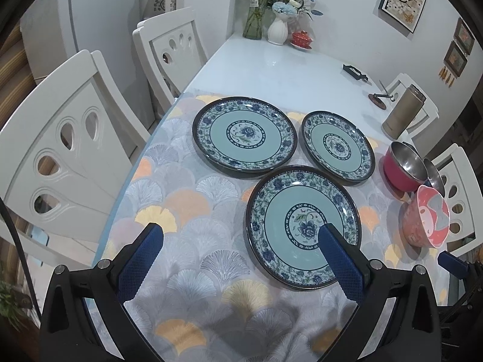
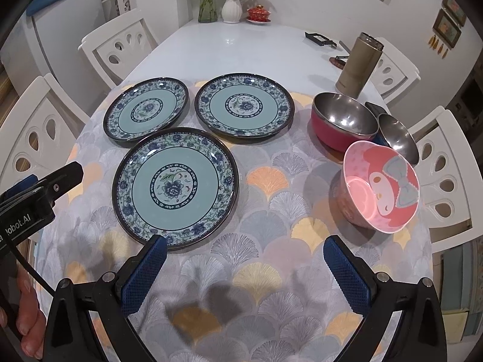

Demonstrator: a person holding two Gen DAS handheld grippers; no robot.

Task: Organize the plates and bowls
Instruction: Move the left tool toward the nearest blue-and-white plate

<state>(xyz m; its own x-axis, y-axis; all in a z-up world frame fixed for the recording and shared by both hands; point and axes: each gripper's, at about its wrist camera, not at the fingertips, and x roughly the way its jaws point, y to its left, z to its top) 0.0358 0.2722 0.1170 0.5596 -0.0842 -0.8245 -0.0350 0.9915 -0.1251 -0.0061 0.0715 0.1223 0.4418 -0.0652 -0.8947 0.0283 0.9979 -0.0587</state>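
Observation:
Three blue floral plates lie flat and apart on the patterned cloth: a near plate (image 1: 297,226) (image 2: 175,188), a far left plate (image 1: 244,137) (image 2: 146,110) and a far right plate (image 1: 338,147) (image 2: 244,105). To their right stand a red steel-lined bowl (image 1: 403,166) (image 2: 342,122), a smaller steel bowl (image 1: 434,176) (image 2: 397,135) and a pink cartoon bowl (image 1: 427,221) (image 2: 380,187). My left gripper (image 1: 241,235) is open and empty, its right finger above the near plate. My right gripper (image 2: 244,249) is open and empty above the cloth, just nearer than the near plate.
A tan thermos (image 1: 403,111) (image 2: 354,65) stands behind the bowls. Vases (image 2: 231,6), a red lidded cup (image 2: 258,13) and a small black item (image 2: 318,37) sit at the table's far end. White chairs (image 1: 69,150) (image 2: 443,175) flank both sides.

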